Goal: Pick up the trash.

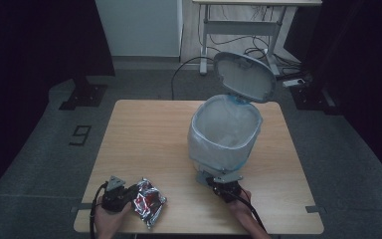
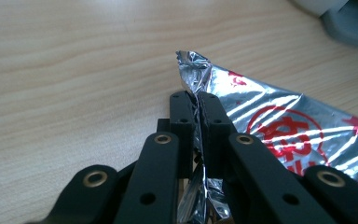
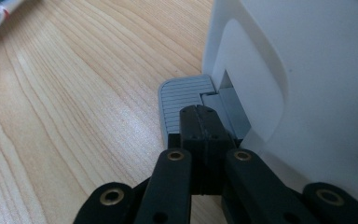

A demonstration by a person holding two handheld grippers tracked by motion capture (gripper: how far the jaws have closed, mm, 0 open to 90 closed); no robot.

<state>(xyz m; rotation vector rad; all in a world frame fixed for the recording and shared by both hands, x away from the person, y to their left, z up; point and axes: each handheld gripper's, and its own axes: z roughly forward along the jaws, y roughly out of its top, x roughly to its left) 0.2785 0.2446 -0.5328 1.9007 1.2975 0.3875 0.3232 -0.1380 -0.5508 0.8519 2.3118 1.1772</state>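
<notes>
On the wooden table (image 1: pixel 149 134), toward its right half and nearer the far edge than the near one, stands a white pedal bin (image 1: pixel 224 134) — largest thing present. Its lid (image 1: pixel 243 77) is tipped up and back, beyond the far rim, and a pale liner (image 1: pixel 214 112) is folded over the mouth. At the foot of the bin, on the side facing the near edge, a grey ribbed pedal (image 3: pixel 184 100) juts out just above the tabletop.

Right gripper (image 1: pixel 225 188) sits by the near edge, right of centre, a hand behind it. In the right gripper view its jaws are pressed flat together with nothing between them, tips resting on top of the pedal (image 1: pixel 204 177) close against the bin wall (image 3: pixel 307 93).

Near the left corner of the near edge lies a crumpled silver foil wrapper (image 1: pixel 148 201) with red print, flat on the wood, well apart from the bin. Left gripper (image 1: pixel 124 191) meets it from the left — its jaws are clamped on the wrapper's edge, and in the left gripper view a thin fold of foil (image 2: pixel 198 112) is pinched between the two black jaws while the rest of the wrapper (image 2: pixel 284 121) spreads away to the right.
</notes>
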